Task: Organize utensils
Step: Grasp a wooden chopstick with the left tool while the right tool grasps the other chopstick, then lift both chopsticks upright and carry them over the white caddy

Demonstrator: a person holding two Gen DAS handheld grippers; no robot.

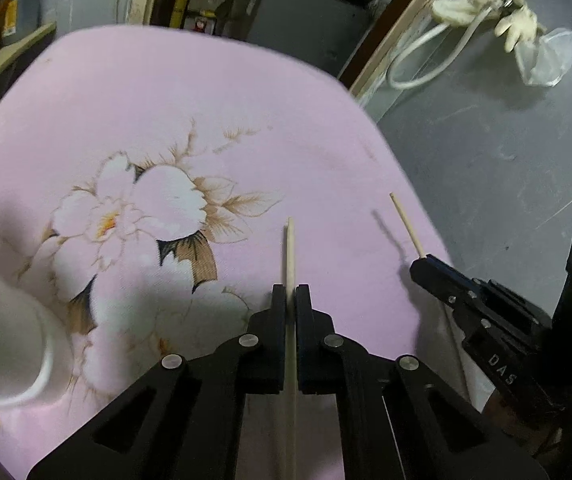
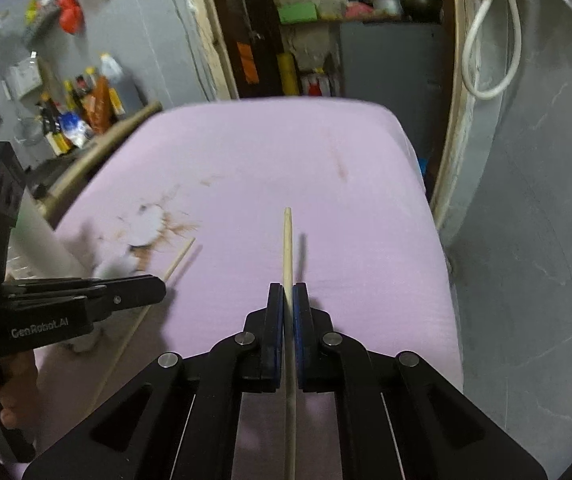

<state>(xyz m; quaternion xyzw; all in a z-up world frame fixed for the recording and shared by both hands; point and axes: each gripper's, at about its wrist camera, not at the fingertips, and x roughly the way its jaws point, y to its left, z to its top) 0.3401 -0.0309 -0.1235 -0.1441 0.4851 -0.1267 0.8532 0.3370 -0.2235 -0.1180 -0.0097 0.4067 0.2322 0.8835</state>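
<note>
Two sets of black tongs each gripped a single pale wooden chopstick above a worktop [image 1: 214, 92] draped in a pink cloth printed with a large white flower [image 1: 142, 208].

In the left wrist view, the left tongs [image 1: 291, 294] were pinched narrow on one chopstick [image 1: 289, 248], which ran straight up toward twelve o'clock between the two black fingers, its tip hanging over the cloth just beside the flower's petals. At four o'clock in the same view, the right tongs [image 1: 420, 266] entered from the side, with a second chopstick [image 1: 406, 224] poking out of their tip toward eleven o'clock, over the cloth's right border. A blurred white cup [image 1: 10, 328] stood at eight o'clock, near the frame's edge.

The right wrist view showed the right tongs [image 2: 288, 292] clamped tight on their chopstick [image 2: 287, 248], pointing to twelve o'clock over plain pink cloth. At nine o'clock there, the left tongs [image 2: 160, 288] reached in sideways with the other chopstick [image 2: 180, 256] slanting toward one o'clock. The two chopsticks were well apart and did not touch.

A grey floor [image 1: 506, 168] lay beyond the worktop at three o'clock, and bottles [image 2: 82, 108] crowded a ledge at ten o'clock in the right wrist view.
</note>
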